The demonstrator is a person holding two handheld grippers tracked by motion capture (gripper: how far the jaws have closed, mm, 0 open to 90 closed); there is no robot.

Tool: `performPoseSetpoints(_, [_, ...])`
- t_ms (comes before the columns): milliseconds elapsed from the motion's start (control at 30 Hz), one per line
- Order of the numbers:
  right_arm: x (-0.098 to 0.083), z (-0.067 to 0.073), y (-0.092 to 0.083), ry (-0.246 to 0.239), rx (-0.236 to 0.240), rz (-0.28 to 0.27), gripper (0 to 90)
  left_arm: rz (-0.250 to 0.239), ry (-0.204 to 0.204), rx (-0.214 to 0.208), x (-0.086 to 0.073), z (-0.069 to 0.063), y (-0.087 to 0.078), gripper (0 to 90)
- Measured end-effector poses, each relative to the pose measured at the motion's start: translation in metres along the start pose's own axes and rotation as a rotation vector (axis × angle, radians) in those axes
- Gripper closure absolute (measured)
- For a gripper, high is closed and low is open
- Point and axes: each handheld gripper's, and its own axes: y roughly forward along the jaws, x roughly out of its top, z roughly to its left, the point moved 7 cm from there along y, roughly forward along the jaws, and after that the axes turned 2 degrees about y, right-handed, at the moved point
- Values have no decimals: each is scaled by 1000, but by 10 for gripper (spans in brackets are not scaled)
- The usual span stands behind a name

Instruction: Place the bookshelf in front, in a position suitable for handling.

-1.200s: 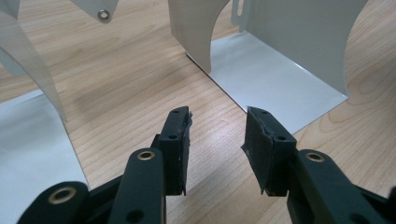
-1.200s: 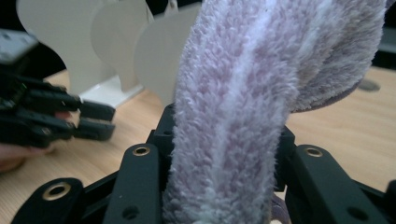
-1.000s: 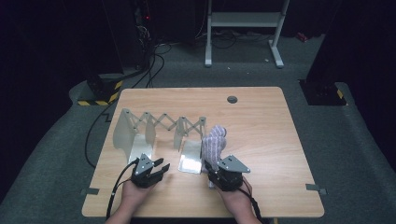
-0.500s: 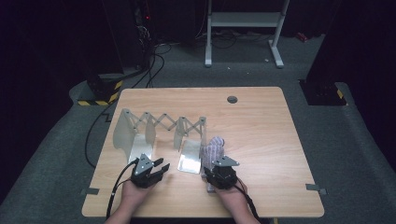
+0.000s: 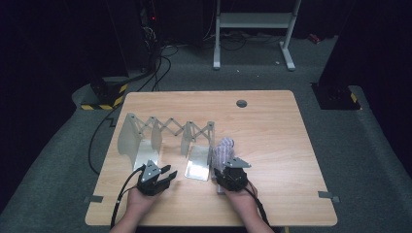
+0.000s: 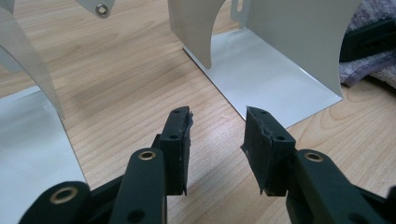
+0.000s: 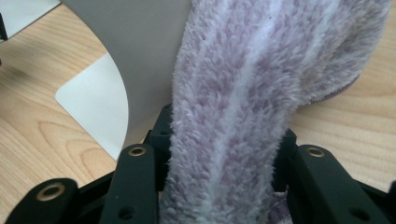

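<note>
Dark floor and black stands ring the wooden table (image 5: 272, 126), and the far equipment at the top of the high view is too dim to make out. Left of centre on the table stands an expanding white metal rack (image 5: 165, 133), its scissor links joining upright plates. At lower centre of that view the right gripper (image 5: 228, 167) grips a purple-and-white fuzzy towel (image 5: 222, 151), just right of the rack's rightmost plate; the right gripper view shows the towel (image 7: 252, 107) pinched between the two jaws, which it largely covers, its lower end cut off by the frame edge. Lower left of centre, the left gripper (image 5: 166, 175) hangs low over bare wood, its jaws partly apart with nothing between them (image 6: 217, 140); a sliver of towel shows at that view's upper right.
</note>
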Motion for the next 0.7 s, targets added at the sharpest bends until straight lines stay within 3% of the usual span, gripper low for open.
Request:
performPoseSetpoints(300, [25, 4, -20, -22, 6, -110, 593, 4, 0, 3, 0, 1, 0, 606])
performPoseSetpoints(333, [34, 7, -32, -32, 11, -156, 593, 2, 0, 3, 0, 1, 0, 604])
performPoseSetpoints(367, [34, 7, -32, -32, 11, -156, 593, 2, 0, 3, 0, 1, 0, 600])
performPoseSetpoints(433, [46, 12, -47, -46, 14, -219, 592, -1, 0, 0, 0, 0, 0, 592])
performPoseSetpoints(700, [72, 18, -72, -62, 25, -306, 591, -14, 6, -17, 1, -2, -2, 539])
